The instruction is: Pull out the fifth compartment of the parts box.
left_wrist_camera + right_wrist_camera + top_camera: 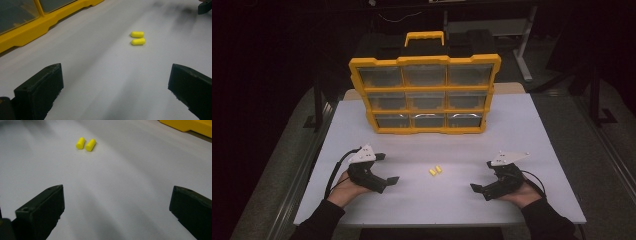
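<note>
Two yellow earplugs (435,171) lie side by side, touching or nearly so, on the white table (522,135), midway between the grippers and well apart from each. Left gripper (383,167) rests at about 9 o'clock from the plugs, jaws spread wide, nothing between them; its own view has the plugs (137,38) ahead at roughly 1 o'clock. Right gripper (482,175) sits at about 3 o'clock, jaws also wide apart and empty, plugs (86,144) ahead at 11 o'clock. Both point inward, likely a ready pose before a pick. Yellow drawer organizer (425,95) stands upright at 12 o'clock from the plugs, drawers facing the person, all shut as far as visible, probably where the plugs go. Nothing grasped yet.
</note>
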`<state>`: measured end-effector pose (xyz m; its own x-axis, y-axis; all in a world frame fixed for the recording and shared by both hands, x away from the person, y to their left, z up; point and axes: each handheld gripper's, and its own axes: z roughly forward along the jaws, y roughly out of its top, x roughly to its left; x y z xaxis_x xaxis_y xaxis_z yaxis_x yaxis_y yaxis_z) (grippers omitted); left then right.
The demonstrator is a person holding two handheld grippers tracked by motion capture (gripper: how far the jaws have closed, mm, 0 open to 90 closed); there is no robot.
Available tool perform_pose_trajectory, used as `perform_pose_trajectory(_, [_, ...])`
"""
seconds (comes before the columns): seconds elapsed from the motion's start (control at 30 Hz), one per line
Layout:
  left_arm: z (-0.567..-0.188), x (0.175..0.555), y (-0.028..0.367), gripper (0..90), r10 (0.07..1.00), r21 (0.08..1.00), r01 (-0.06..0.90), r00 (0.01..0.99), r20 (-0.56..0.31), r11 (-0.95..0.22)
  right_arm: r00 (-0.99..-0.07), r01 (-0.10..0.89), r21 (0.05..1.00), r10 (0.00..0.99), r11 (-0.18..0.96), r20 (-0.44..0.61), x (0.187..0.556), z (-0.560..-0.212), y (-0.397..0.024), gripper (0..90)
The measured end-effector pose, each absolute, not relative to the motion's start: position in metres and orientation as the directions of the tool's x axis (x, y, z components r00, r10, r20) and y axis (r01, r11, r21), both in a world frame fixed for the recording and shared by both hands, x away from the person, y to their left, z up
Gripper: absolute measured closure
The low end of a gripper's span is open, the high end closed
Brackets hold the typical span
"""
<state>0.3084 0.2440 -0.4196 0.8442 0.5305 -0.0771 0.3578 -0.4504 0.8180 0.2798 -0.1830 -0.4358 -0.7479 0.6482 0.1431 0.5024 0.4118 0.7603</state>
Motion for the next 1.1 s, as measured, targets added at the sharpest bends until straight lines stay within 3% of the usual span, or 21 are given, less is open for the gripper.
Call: perform_pose_trajectory(1.1, [-0.418, 0.321, 0.233, 0.0, 0.53, 0.837, 0.349, 0.844, -0.085, -0.422, -0.752, 0.5, 0.762, 0.642, 0.411, 0.148, 0.281, -0.436, -0.182, 0.0])
